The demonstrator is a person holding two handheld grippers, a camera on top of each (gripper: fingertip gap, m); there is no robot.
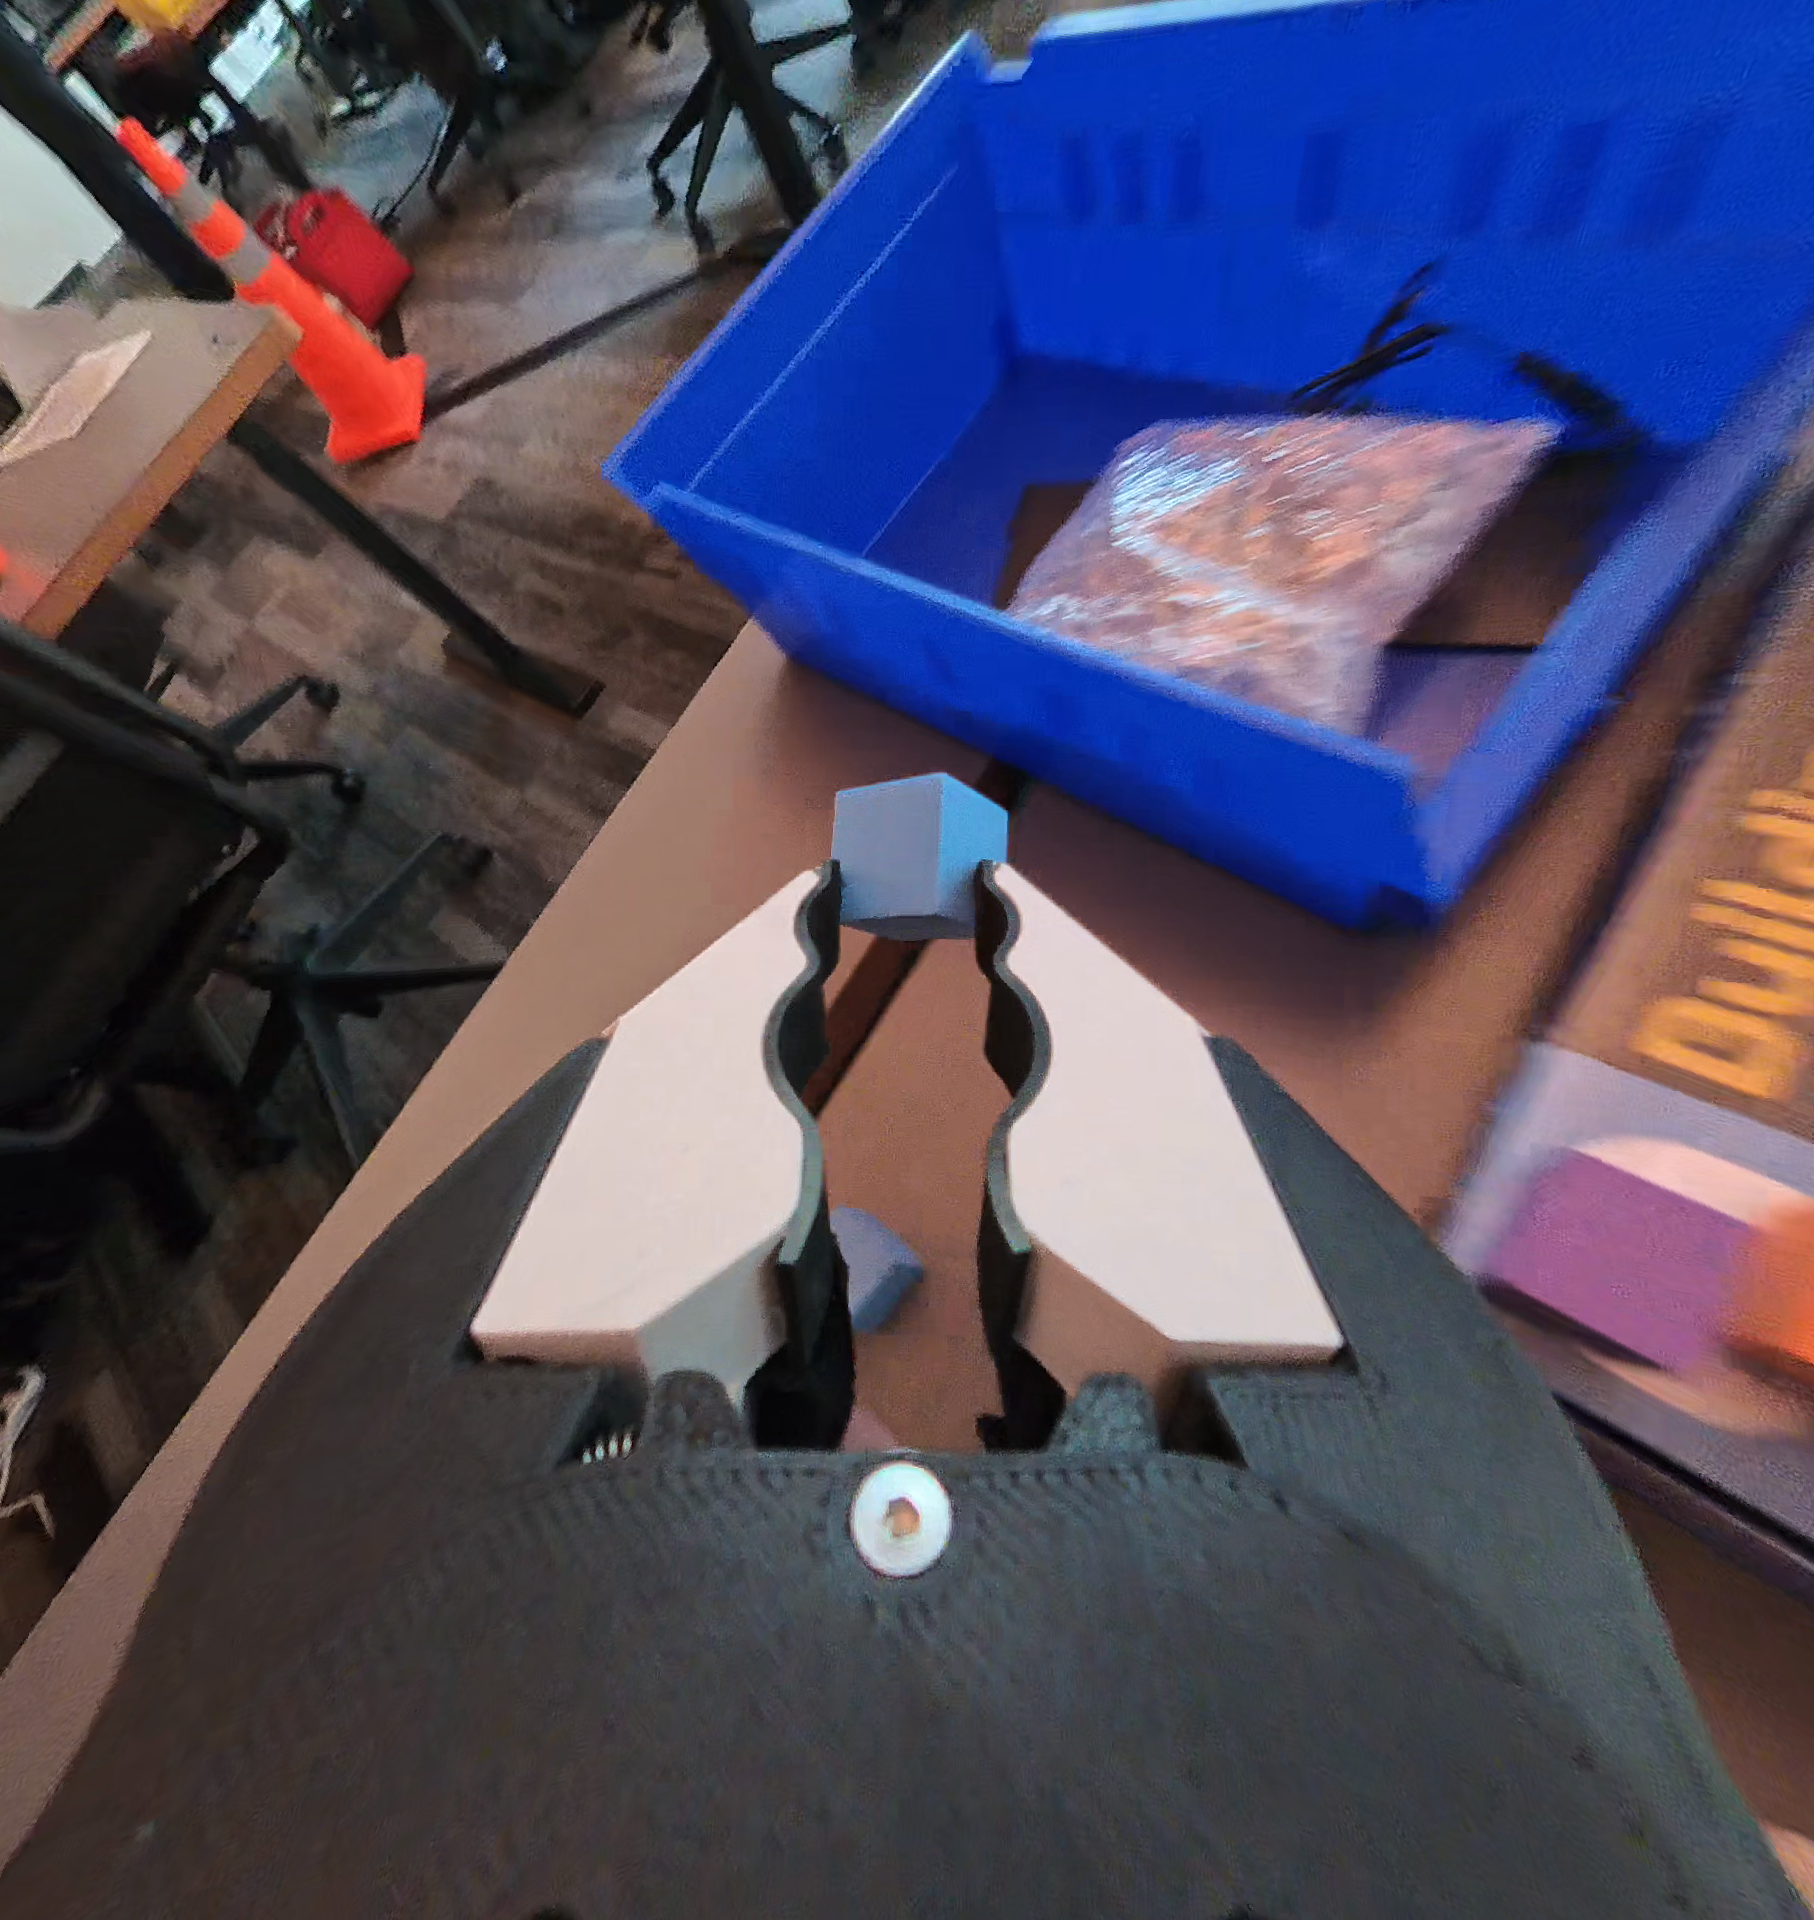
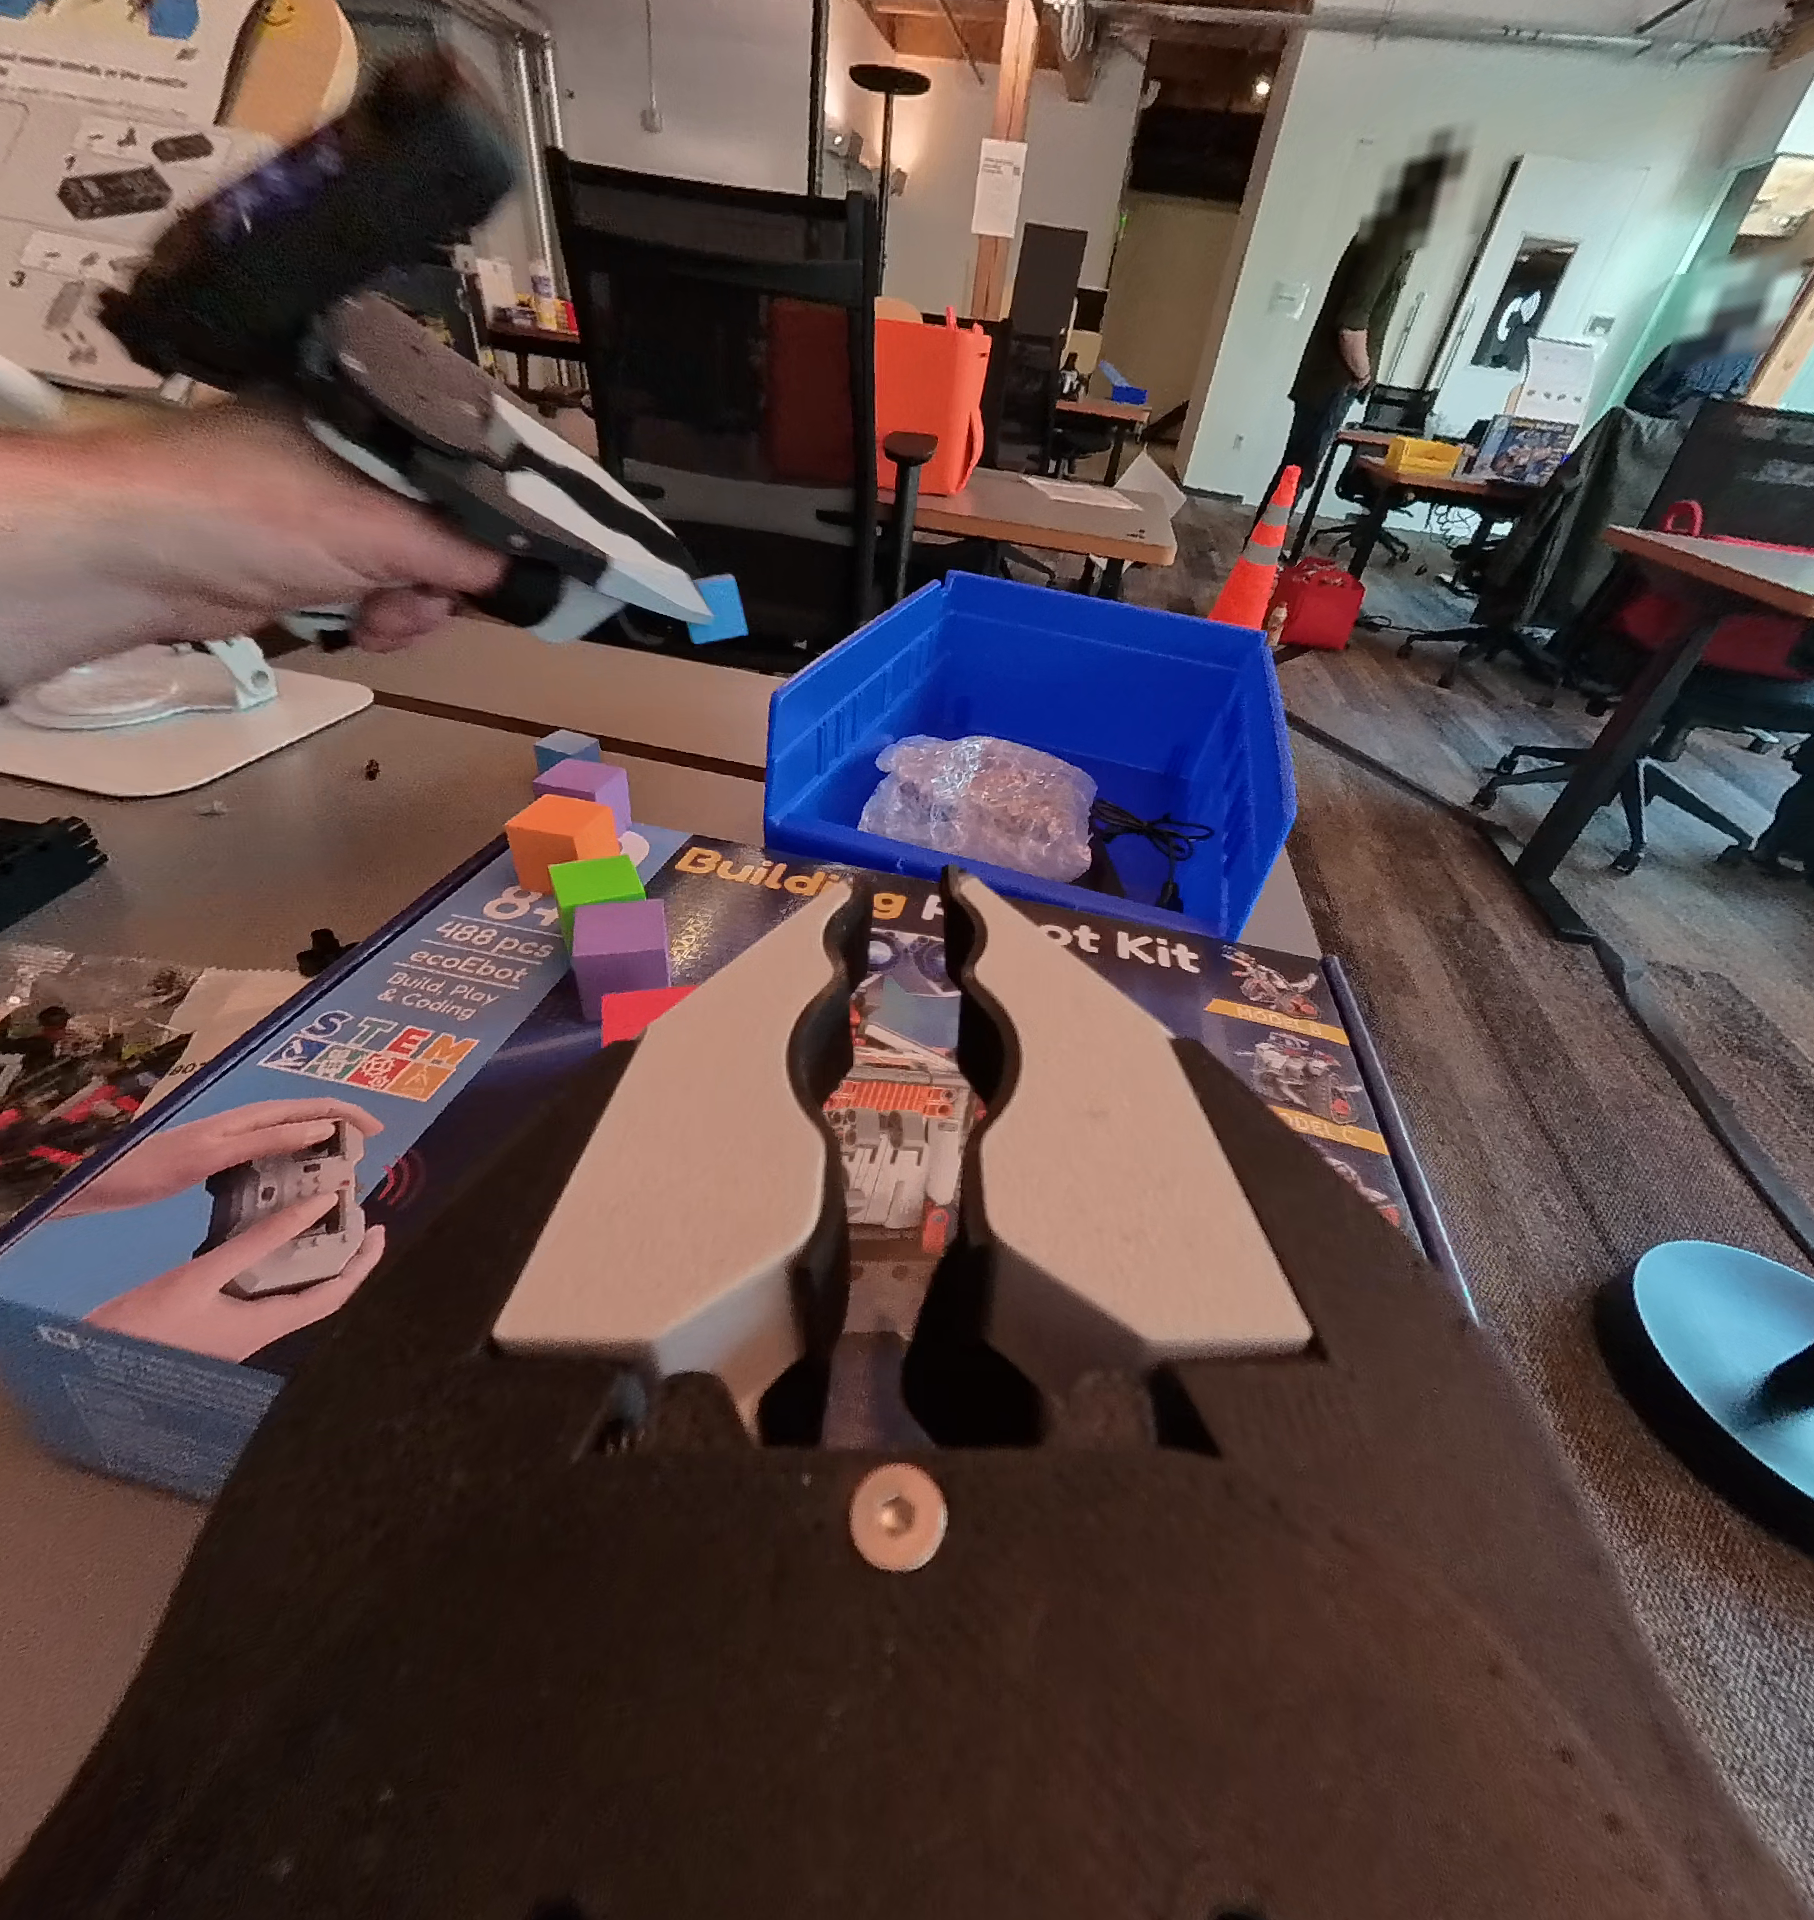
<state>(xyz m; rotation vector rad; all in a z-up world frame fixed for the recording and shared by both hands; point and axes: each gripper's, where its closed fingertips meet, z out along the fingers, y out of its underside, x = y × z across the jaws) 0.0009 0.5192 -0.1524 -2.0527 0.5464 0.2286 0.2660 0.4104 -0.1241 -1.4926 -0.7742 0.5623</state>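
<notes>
My left gripper is shut on a light blue cube and holds it above the brown table, just short of the blue bin. The right wrist view shows it in the air, left of the bin. The bin holds a clear plastic bag of parts and a black cable. Another blue cube lies on the table under the left gripper. My right gripper is empty, jaws a narrow gap apart, above a printed kit box. A row of cubes sits there: purple, orange, green, purple, red.
A white stand base and a black part lie at the left of the table. The table edge runs left of the bin, with an office chair and an orange cone beyond. A person stands far back. The gap from one gripper's tips to the other's is roughly 30 centimeters.
</notes>
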